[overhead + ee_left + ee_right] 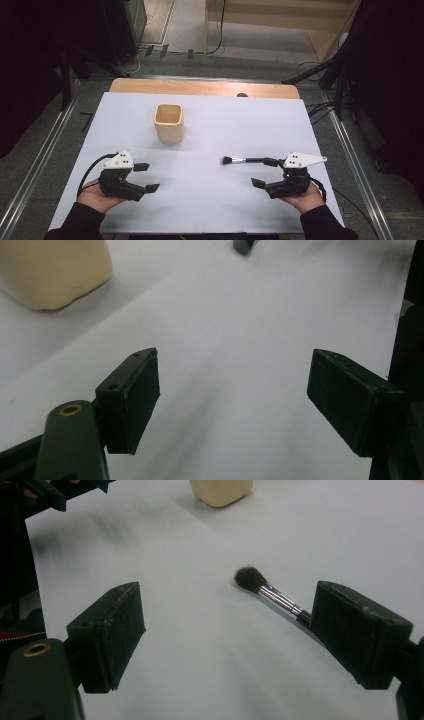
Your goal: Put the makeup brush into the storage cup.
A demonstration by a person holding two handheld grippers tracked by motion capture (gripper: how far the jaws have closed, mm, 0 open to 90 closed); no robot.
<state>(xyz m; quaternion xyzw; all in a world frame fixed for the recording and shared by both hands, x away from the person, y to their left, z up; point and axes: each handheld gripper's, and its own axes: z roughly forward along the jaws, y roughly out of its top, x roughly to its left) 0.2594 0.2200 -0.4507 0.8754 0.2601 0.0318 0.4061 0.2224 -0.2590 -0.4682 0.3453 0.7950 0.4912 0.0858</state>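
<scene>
Both grippers low over white tabletop (210, 200), fingers wide: right gripper (264, 173) beside makeup brush (245, 160), left gripper (146, 177) empty.

We see a bright white table (210, 200) with dark room edges around it. Both gripper views look blurry, with soft grey shadows.

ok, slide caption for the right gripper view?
Open right gripper nears a makeup brush lying on the white table.

Worktop (200, 165): smooth matt white sheet, wood edge at back. Cup (168, 122): pale matt wood. Brush (270, 592): shiny metal ferrule, soft dark bristles.
</scene>
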